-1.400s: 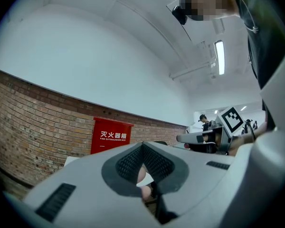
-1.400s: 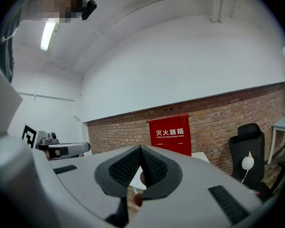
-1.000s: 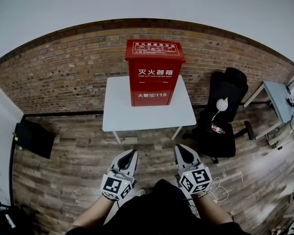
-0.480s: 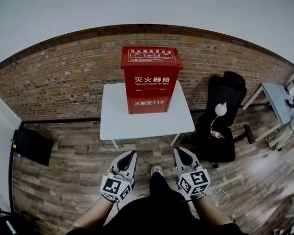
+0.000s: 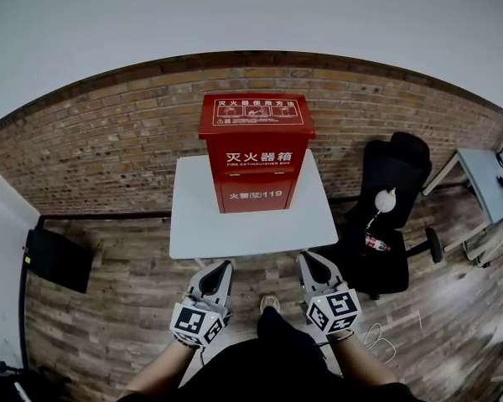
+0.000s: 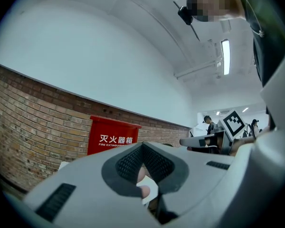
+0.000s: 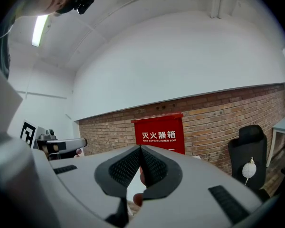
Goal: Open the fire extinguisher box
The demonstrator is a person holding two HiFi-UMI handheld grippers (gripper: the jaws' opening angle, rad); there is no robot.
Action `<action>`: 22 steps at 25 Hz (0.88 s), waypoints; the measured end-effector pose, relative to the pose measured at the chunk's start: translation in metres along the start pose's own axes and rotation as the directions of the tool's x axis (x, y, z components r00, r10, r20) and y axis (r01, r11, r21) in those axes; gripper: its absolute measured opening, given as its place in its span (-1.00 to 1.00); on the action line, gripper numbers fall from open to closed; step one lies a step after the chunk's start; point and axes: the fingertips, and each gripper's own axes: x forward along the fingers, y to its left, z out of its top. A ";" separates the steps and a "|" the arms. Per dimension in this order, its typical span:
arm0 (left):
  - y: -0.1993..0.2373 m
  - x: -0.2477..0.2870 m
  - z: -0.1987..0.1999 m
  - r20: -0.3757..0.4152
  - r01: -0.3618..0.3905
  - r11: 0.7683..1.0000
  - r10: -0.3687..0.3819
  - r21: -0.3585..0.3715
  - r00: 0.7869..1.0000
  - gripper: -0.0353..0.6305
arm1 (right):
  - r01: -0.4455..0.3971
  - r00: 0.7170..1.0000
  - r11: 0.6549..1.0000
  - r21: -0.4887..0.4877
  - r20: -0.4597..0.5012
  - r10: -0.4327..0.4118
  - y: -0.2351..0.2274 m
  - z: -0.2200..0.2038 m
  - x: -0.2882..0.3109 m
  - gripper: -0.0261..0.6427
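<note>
A red fire extinguisher box (image 5: 254, 152) with white lettering stands closed on a white table (image 5: 210, 224) against the brick wall. It also shows in the left gripper view, the box (image 6: 111, 136) ahead beyond the jaws, and in the right gripper view, the box (image 7: 159, 132) straight ahead. My left gripper (image 5: 224, 267) and right gripper (image 5: 307, 258) hang side by side short of the table's front edge, both shut with nothing between their jaws. Neither touches the box.
A black office chair (image 5: 384, 216) with a white round object on it stands right of the table. A dark flat object (image 5: 57, 260) lies on the wood floor at left. A grey desk (image 5: 486, 178) is at the far right. A brick wall (image 5: 109, 141) runs behind.
The view has moved closer to the table; the box and table now sit lower and larger in the head view. Both grippers stay shut and side by side.
</note>
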 end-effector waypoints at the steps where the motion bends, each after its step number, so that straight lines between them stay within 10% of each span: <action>1: 0.004 0.008 0.001 -0.001 -0.004 1.000 0.004 0.001 1.000 -0.75 | -0.004 1.000 1.000 0.001 0.000 0.004 -0.006 0.002 0.008 -0.87; 22: 0.060 0.166 0.018 -0.041 -0.107 0.994 0.107 -0.001 0.993 -0.75 | -0.119 0.992 0.993 0.012 -0.034 0.119 -0.117 0.044 0.147 -0.87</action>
